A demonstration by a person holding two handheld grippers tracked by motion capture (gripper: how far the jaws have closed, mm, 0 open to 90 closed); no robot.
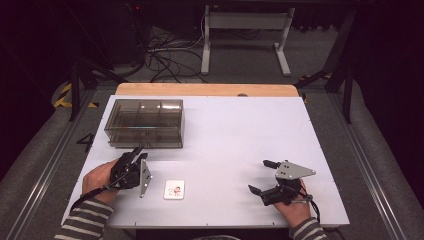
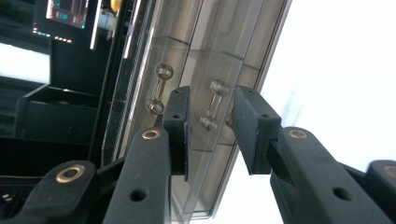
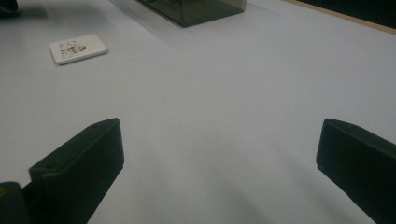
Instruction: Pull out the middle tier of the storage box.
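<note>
Closely seen, left gripper [image 2: 210, 130]: its jaws stood partly spread around the small clear bar handle [image 2: 212, 106] of one drawer, pads beside it but seemingly not yet pressing; contact was hard to judge from this angle.
Second handle [image 2: 159, 88]: an identical clear bar just beside the left jaw, on the neighbouring drawer.
Drawer box [image 1: 145, 122]: a smoky transparent plastic cabinet with compartments, at the far left of the white table [image 1: 240, 130], directly ahead of the left gripper [image 1: 131, 167].
Card [image 1: 174, 189]: a small white printed rectangle lying flat near the front edge, between the hands.
Right gripper [image 1: 261, 176]: jaws wide apart, holding nothing, resting low at the near right.
Risk: slick handle could slip from a shallow pinch; the light box might slide forward when pulled, since nothing braces it.
</note>
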